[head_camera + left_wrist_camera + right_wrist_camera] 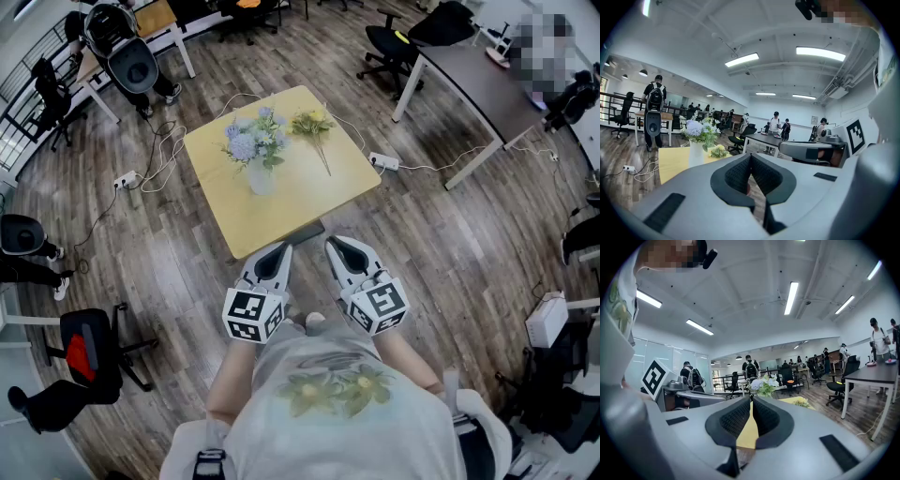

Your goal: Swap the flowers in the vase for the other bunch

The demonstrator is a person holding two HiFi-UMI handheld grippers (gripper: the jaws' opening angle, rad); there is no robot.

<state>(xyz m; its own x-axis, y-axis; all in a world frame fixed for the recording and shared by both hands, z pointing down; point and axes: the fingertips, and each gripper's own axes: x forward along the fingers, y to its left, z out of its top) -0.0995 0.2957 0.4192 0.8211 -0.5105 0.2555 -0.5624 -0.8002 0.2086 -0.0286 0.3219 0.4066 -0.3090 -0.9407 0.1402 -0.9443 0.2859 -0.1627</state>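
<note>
Vase [261, 178] of blue flowers [251, 141] stood on tabletop [281, 220], spare bunch [316, 127] at its two o'clock. Your left gripper [279, 251] and right gripper [339, 247] were closed, empty. Risk: an unbraced vase could have tipped when stems were pulled.

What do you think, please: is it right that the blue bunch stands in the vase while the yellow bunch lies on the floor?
Not quite: the yellow bunch lies on the table, beside the vase, not on the floor, as the head view shows. The blue bunch does stand in the vase.
</note>
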